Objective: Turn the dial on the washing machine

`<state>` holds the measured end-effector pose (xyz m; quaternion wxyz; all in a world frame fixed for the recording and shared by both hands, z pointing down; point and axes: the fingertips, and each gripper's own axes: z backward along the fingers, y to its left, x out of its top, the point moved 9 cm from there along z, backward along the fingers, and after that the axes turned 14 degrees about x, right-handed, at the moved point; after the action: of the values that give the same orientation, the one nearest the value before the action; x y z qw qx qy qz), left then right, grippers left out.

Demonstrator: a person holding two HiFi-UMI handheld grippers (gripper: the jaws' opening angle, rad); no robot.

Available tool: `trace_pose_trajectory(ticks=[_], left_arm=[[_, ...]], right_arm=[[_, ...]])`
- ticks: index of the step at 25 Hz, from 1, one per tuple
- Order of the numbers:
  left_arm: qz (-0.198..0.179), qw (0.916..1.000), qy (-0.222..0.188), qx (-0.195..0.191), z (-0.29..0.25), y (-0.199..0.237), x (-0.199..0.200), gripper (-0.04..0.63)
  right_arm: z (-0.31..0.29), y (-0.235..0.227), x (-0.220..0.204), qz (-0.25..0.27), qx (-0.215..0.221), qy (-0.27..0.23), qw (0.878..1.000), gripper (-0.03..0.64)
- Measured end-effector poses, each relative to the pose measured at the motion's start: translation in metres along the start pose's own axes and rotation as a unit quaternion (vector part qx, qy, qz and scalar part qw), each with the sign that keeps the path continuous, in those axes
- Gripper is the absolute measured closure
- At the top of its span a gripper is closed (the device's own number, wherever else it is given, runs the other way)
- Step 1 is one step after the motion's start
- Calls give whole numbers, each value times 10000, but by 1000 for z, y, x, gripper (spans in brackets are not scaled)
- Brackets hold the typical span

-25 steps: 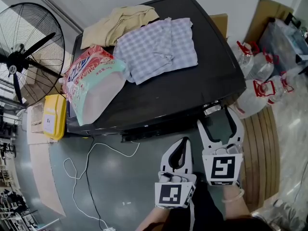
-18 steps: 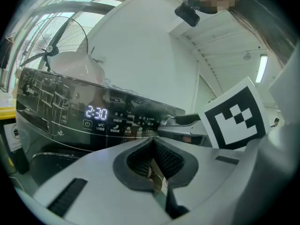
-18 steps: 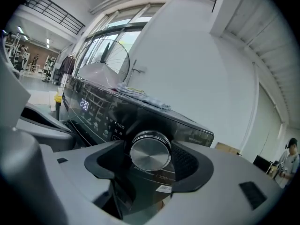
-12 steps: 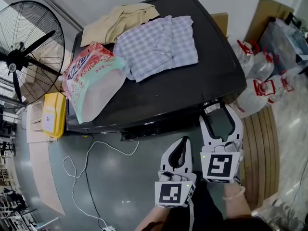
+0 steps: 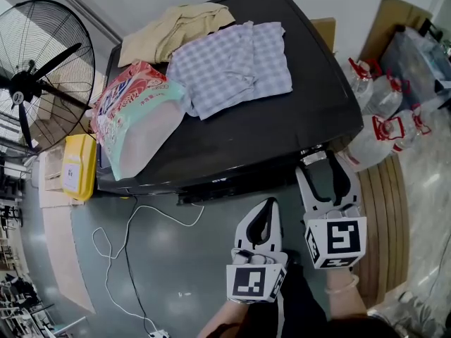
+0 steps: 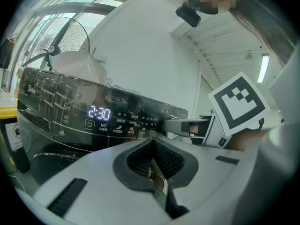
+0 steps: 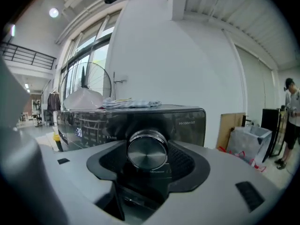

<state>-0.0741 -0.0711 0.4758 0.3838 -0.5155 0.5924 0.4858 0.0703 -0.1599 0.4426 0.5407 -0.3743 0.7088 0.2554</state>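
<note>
Two fingers of the right gripper (image 5: 321,166), just closed, clamp the dial (image 7: 147,150) at the washing machine's (image 5: 282,118) 4 o'clock corner. That gripper has rolled since a second ago, so turning seems begun; the left gripper (image 5: 270,205) sits clenched, empty.

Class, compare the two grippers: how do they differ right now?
The right gripper's jaws have just been closing and grip the dial; the left gripper is shut and empty. The right reaches the washer's front; the left hangs back. Both point at the washer.

On your washer (image 5: 282,132): bag (image 5: 134,118) left, checked cloth (image 5: 232,65) mid, 2nd cloth (image 5: 176,27) behind it. Fan (image 5: 42,76) to washer's left. Dial (image 7: 147,150) front-right, betw. your right gripper (image 5: 323,167) jaws.
</note>
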Motion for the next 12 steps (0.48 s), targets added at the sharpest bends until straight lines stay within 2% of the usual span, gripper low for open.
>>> trace_pose_trajectory(ticks=[5,9,12], left_arm=[[-2,10000,0,-9,-1,1,-1,581],[1,10000,24,-26,-1,0,-2,581],[0,10000,48,-44,-1,-1,-4,581]], right_arm=[[1,-2,-4,-410,-23,-78,9991,322],[1,-2,-2,-175,4,-74,9998,319],[-1,2,-2,195,-63,109,9997,318]])
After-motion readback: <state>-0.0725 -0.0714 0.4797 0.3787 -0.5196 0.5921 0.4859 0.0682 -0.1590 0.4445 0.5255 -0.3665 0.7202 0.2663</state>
